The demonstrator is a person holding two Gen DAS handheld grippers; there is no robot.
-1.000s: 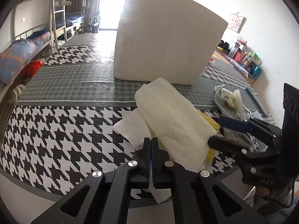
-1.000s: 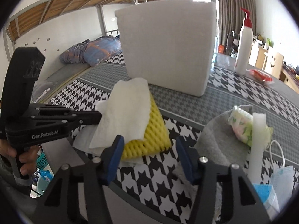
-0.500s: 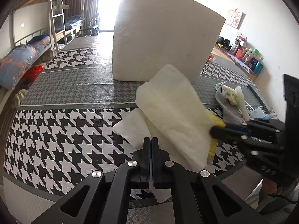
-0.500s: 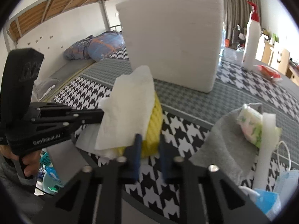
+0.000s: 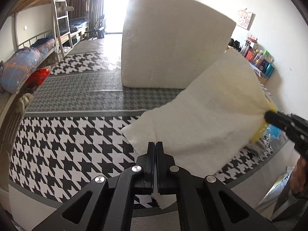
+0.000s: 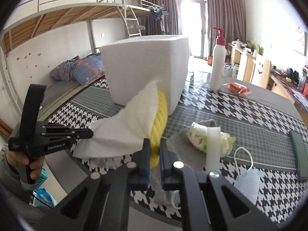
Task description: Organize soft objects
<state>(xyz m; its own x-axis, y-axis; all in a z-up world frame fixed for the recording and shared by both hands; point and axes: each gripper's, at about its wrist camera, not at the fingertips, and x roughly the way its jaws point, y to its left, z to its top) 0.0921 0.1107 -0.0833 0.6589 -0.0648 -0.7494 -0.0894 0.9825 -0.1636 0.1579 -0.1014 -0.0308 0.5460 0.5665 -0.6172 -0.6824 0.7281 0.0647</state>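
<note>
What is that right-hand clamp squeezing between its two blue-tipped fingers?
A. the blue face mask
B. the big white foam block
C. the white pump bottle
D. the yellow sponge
D: the right gripper pinches the yellow sponge, raised off the table.

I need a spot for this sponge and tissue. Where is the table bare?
Bare: the houndstooth cloth left of the white tissue, in front of the foam block. Crowded: right of the yellow sponge, with grey cloth and face mask.
</note>
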